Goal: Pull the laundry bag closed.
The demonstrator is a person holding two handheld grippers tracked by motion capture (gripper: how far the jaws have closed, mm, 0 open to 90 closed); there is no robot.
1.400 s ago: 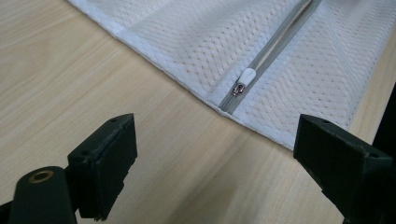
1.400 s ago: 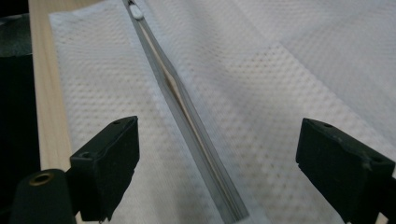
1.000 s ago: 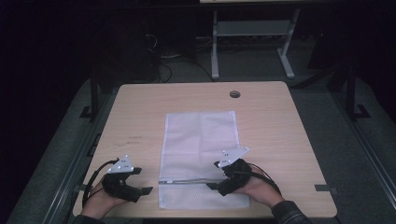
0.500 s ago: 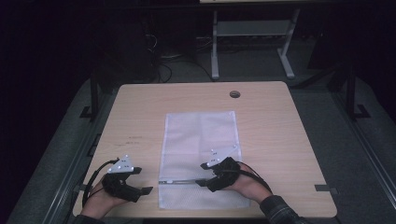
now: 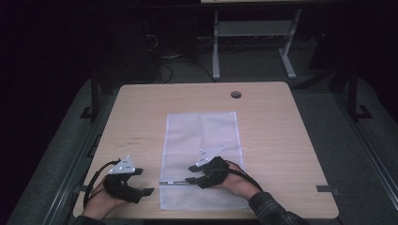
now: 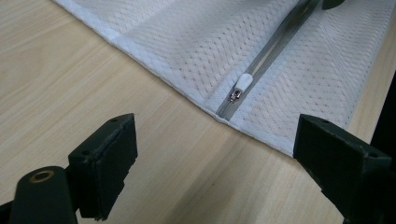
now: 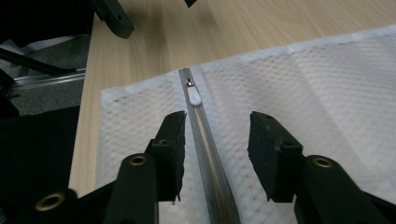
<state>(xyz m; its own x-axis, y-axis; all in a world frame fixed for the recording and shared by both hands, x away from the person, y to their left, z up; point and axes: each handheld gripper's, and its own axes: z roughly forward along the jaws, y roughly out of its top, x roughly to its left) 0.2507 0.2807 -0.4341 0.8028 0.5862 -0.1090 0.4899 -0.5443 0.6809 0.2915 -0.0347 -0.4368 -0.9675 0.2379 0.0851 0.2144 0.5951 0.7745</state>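
Observation:
A white mesh zip bag (image 5: pixel 202 140) lies flat in the middle of the table. Its grey zipper (image 7: pixel 205 135) runs across the near end, and the white pull tab (image 6: pixel 243 83) (image 7: pixel 194 97) sits close to the bag's left edge. My right gripper (image 5: pixel 191 174) (image 7: pixel 215 140) rests on the bag, open, with its jaws on either side of the zipper line a short way from the pull. My left gripper (image 5: pixel 146 186) (image 6: pixel 219 163) stands open on bare wood just left of the bag's corner, holding nothing.
The wooden table (image 5: pixel 291 140) has a round cable hole (image 5: pixel 236 94) at its far side. Dark floor, cables and a metal stand's legs (image 5: pixel 253 42) lie beyond the far edge. A rail (image 5: pixel 89 154) runs along the table's left side.
My right gripper has slid left along the zipper, from the bag's right part toward the pull at its left end. The left gripper has stayed put.

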